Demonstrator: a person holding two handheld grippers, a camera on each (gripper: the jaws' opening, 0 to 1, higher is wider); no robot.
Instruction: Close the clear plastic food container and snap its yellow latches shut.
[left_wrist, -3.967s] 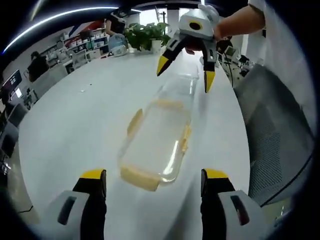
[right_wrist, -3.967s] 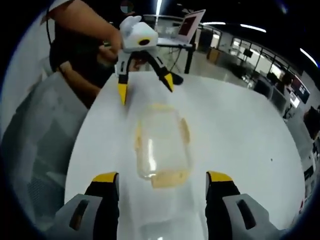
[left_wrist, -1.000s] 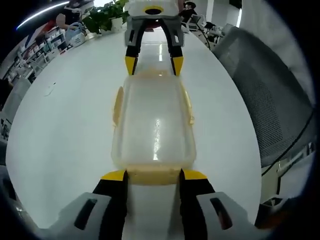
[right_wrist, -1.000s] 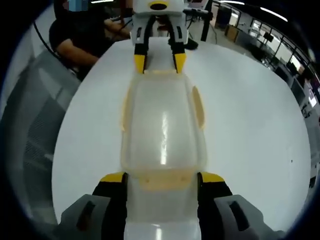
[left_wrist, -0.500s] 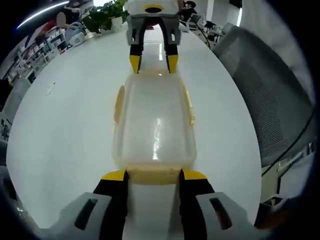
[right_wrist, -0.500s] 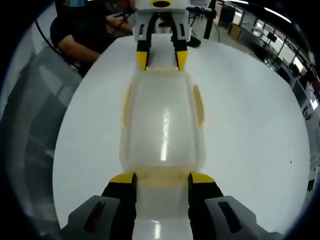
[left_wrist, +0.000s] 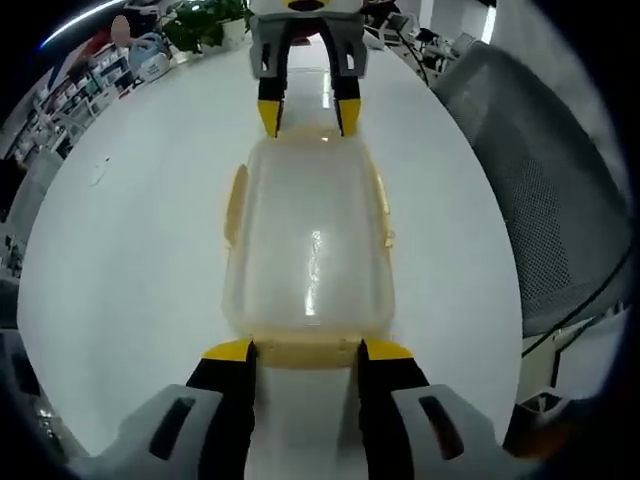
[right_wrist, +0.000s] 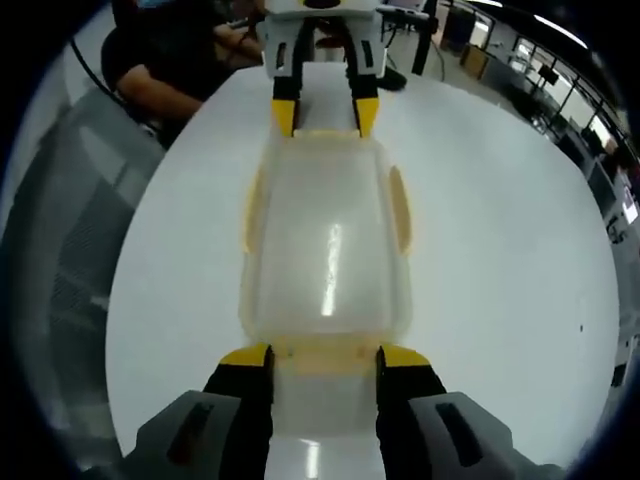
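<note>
A clear plastic food container (left_wrist: 308, 245) lies lengthwise on the white table (left_wrist: 130, 250), its lid on. Yellow side latches (left_wrist: 237, 205) sit against its long walls. My left gripper (left_wrist: 306, 352) is shut on the near yellow end latch (left_wrist: 305, 354), one jaw at each end of it. At the far end the right gripper (left_wrist: 307, 116) straddles the opposite end latch. In the right gripper view the container (right_wrist: 325, 250) runs away from me, my right gripper (right_wrist: 324, 358) is shut on its near end latch (right_wrist: 322, 360), and the left gripper (right_wrist: 325, 116) holds the far end.
A grey mesh chair (left_wrist: 520, 180) stands close to the table edge, seen also as the chair (right_wrist: 70, 230) in the right gripper view. A seated person (right_wrist: 170, 60) is beyond the table. Potted plants (left_wrist: 200, 25) stand at the table's far end.
Since four seconds ago both grippers have come down to the container's two ends and narrowed onto the end latches. In the last half second almost nothing has moved.
</note>
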